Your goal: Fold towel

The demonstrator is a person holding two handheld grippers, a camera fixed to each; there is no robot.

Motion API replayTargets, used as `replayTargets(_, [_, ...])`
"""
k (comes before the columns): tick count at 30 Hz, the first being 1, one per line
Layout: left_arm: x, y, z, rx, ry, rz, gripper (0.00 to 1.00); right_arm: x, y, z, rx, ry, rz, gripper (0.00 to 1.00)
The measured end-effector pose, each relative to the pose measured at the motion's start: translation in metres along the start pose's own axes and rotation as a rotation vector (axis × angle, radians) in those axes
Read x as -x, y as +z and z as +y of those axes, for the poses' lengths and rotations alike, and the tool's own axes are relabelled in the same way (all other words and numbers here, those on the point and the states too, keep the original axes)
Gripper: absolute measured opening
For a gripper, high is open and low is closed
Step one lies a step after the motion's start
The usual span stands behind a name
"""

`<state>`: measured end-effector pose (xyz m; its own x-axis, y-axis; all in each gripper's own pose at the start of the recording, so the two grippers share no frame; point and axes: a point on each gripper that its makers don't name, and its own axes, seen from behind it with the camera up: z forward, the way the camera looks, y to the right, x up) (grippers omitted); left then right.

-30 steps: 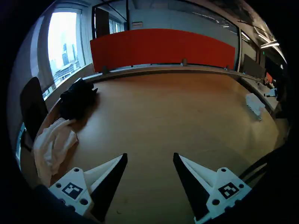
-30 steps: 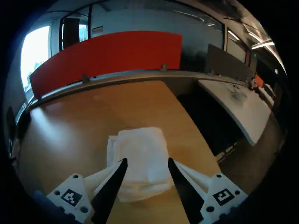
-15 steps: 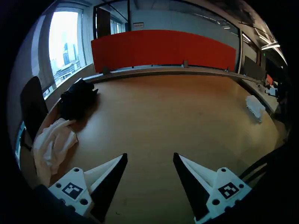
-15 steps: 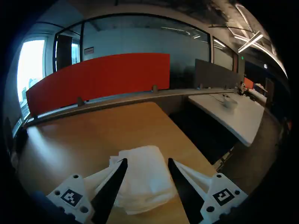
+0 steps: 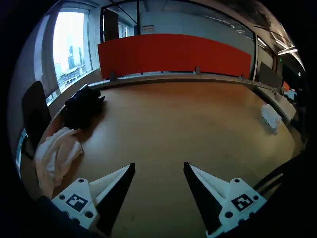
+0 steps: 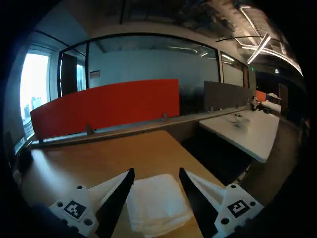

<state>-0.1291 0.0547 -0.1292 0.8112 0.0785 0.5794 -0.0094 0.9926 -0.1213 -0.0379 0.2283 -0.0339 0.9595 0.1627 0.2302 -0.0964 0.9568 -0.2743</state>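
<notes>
In the left gripper view, the left claw is hovering with its fingers spread wide and nothing between them, above a broad wooden worktop. At eight o'clock a crumpled towel, pale and limp, is lying in a loose heap and hanging partly over the worktop's near left edge, beside a dark chair. At ten o'clock a black bundle is sitting just beyond it. At three o'clock a folded towel is resting close to the right edge.

The cloth is looking light, soft and floppy. It will likely sag from any single pinch, so a corner or hem in each claw seems the best hold.

The middle of the worktop is offering plenty of open room for spreading, with a red divider closing off the far side.

In the right gripper view, the right claw is also standing spread. The folded towel is lying at six o'clock between its fingers, and they do not appear to be pinching it. The worktop's right edge is running just past the towel, with a dark gap before a white desk at three o'clock, so a sideways nudge could tip it off.
</notes>
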Motion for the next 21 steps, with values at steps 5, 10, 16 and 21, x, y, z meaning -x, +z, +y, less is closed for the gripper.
replayTargets(5, [-0.006, 0.002, 0.0, 0.0, -0.007, 0.011, 0.91, -0.025, -0.007, -0.013, -0.022, -0.006, 0.091, 0.99])
replayTargets(10, [-0.012, 0.004, 0.0, 0.0, -0.011, 0.021, 0.91, -0.041, -0.012, -0.021, -0.03, -0.016, 0.146, 1.0])
replayTargets(16, [-0.018, 0.006, -0.001, -0.003, -0.016, 0.034, 0.91, -0.05, -0.015, -0.035, -0.053, -0.04, 0.171, 1.0])
replayTargets(21, [-0.025, 0.009, -0.004, -0.012, -0.033, 0.053, 0.91, -0.054, -0.013, -0.047, -0.078, -0.059, 0.176, 1.0])
